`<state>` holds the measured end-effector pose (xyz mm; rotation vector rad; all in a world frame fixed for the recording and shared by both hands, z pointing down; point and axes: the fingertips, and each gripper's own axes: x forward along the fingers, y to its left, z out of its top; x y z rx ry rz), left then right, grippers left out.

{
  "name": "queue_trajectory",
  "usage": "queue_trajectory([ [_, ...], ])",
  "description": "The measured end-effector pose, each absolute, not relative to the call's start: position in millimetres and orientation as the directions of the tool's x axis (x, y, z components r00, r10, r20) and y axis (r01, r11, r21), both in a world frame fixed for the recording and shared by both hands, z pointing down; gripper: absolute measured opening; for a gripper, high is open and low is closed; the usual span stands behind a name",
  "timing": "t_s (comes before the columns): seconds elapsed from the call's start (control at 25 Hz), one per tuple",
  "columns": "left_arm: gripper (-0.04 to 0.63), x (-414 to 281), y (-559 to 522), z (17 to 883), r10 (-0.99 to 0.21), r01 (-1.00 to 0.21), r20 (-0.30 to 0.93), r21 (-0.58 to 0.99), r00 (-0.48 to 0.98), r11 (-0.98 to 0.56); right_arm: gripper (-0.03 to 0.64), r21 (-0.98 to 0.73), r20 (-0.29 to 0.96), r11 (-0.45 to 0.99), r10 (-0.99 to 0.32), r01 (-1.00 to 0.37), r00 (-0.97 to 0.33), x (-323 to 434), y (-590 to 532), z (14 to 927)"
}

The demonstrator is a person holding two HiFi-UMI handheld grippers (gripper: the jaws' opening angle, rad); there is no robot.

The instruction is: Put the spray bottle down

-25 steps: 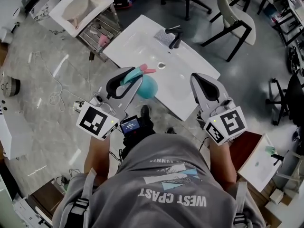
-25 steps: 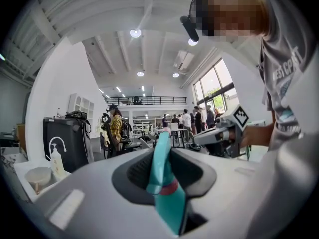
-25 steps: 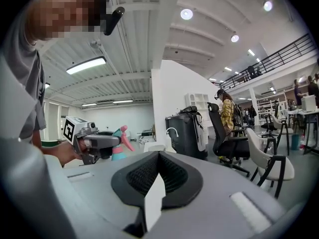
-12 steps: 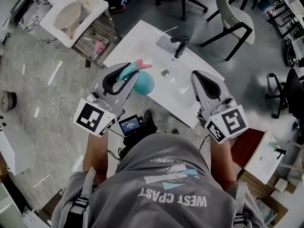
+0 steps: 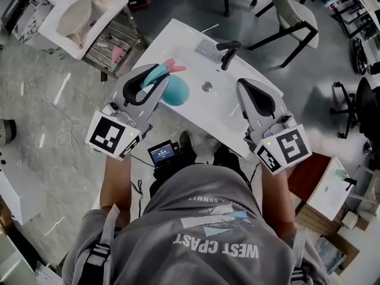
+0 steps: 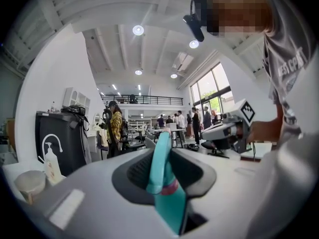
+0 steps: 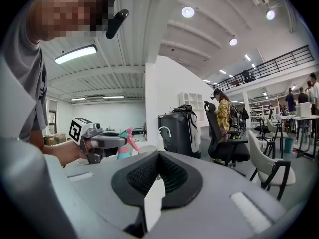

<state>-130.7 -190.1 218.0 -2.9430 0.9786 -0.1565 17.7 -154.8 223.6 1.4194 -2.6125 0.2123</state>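
My left gripper is shut on the neck of a teal spray bottle with a pink trigger, held above the left part of a white sink top. In the left gripper view the teal neck is clamped between the jaws, and the right gripper shows beyond. My right gripper hovers over the sink top's right side, jaws together with nothing in them. In the right gripper view the bottle hangs in the left gripper, roughly upright.
A black faucet and a grey pad sit at the sink's far side, with a drain in the basin. A wire rack bearing another basin stands at the left. Chairs stand behind.
Both grippers have moved forward over the sink top together with the person. The bottle has travelled with the left gripper, still clamped.
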Motion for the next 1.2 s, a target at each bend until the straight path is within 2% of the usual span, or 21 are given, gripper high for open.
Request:
queue_trajectory([
  [0.56,0.094,-131,-214,218,-0.656,-0.644,0.095,-0.133,0.749,-0.754,0.000,-0.069,0.211,0.612,-0.763,-0.788,-0.611,11,-186,234],
  [1.2,0.094,-124,-242,252,-0.680,-0.671,0.151,-0.109,0.718,-0.733,0.000,-0.124,0.238,0.630,-0.731,-0.767,-0.639,14,-203,263],
])
